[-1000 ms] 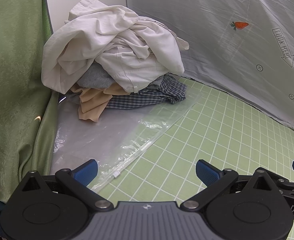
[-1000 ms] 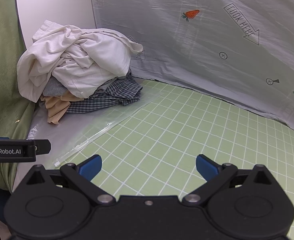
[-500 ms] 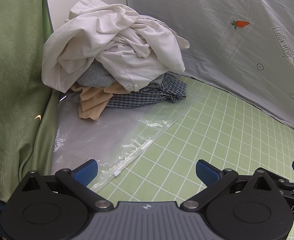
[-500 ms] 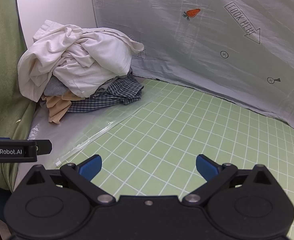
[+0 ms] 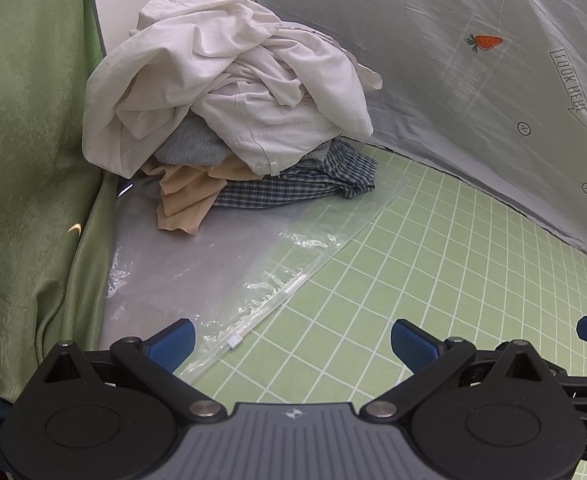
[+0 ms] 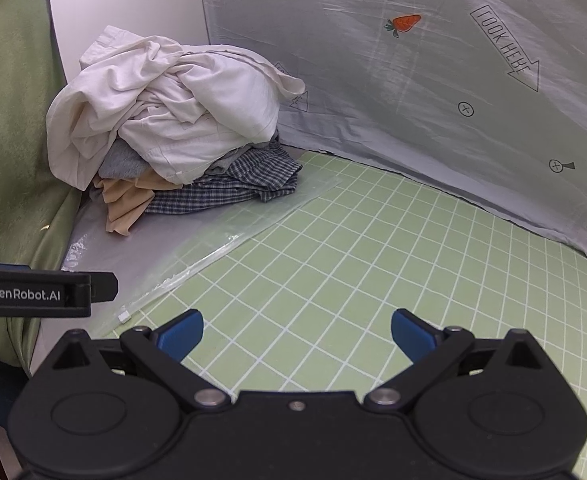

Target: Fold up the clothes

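A pile of crumpled clothes (image 5: 233, 92) sits at the back left corner, with cream-white garments on top, then a grey piece, a tan piece (image 5: 185, 196) and a blue checked shirt (image 5: 293, 188) beneath. It also shows in the right wrist view (image 6: 173, 116). My left gripper (image 5: 291, 340) is open and empty, well short of the pile, above the green grid mat (image 5: 433, 264). My right gripper (image 6: 297, 330) is open and empty over the mat (image 6: 373, 264).
A clear plastic zip bag (image 5: 221, 264) lies flat under and in front of the pile. A green curtain (image 5: 25, 160) hangs at the left. A grey printed sheet (image 5: 473, 60) forms the back wall. The left gripper's body (image 6: 41, 294) shows at the right view's left edge.
Both views have shifted only slightly; the pile sits a touch lower and right in frame. Both grippers stay open and empty.
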Demonstrator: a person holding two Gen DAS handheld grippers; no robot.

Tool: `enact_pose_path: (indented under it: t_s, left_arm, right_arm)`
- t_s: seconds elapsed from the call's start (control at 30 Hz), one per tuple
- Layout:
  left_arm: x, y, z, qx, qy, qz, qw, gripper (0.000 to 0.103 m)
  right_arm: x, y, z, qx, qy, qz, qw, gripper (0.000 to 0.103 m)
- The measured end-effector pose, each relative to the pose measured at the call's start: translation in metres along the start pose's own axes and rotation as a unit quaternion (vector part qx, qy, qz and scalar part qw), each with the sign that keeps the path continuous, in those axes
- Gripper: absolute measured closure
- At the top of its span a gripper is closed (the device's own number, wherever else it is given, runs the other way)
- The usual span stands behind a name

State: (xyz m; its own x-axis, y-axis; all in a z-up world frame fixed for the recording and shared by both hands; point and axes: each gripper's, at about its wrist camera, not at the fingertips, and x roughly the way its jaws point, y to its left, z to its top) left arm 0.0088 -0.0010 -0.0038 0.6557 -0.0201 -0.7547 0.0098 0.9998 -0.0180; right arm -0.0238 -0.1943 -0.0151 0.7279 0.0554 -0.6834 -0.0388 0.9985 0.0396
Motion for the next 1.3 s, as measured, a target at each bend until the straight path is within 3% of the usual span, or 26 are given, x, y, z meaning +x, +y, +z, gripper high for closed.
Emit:
enact_pose_path:
  t_s: [0.47, 0.77, 0.97, 1.07, 1.13, 1.27, 1.3]
  left_arm:
    - [0.041, 0.018, 0.017, -0.024, 0.047, 0.017, 0.9985, 0.0]
    - [0.1, 0.057, 0.097, -0.058, 0.025, 0.037, 0.9973, 0.0]
    - [0.145, 0.081, 0.159, -0.085, 0.0, 0.044, 0.9954, 0.002]
    - [0.166, 0.088, 0.186, -0.098, -0.008, 0.033, 0.9946, 0.011]
    - [0.179, 0.092, 0.2, -0.111, -0.01, 0.021, 0.9936, 0.022]
    - [0.194, 0.092, 0.215, -0.115, -0.004, 0.0, 0.9933, 0.053]
    - [0.195, 0.09, 0.216, -0.112, -0.005, -0.001, 0.9937, 0.059]
  right_arm:
    - [0.039, 0.032, 0.019, -0.059, 0.027, 0.03, 0.997, 0.003]
    - [0.112, 0.043, 0.088, -0.062, 0.013, 0.016, 0.998, 0.008]
    - [0.171, 0.044, 0.152, -0.056, -0.017, 0.001, 0.998, 0.021]
    - [0.204, 0.049, 0.18, -0.07, -0.028, -0.003, 0.997, 0.025]
    - [0.223, 0.054, 0.197, -0.079, -0.033, 0.006, 0.996, 0.034]
    - [0.254, 0.068, 0.22, -0.108, -0.043, 0.012, 0.993, 0.041]
    - [0.26, 0.071, 0.224, -0.116, -0.044, 0.013, 0.992, 0.048]
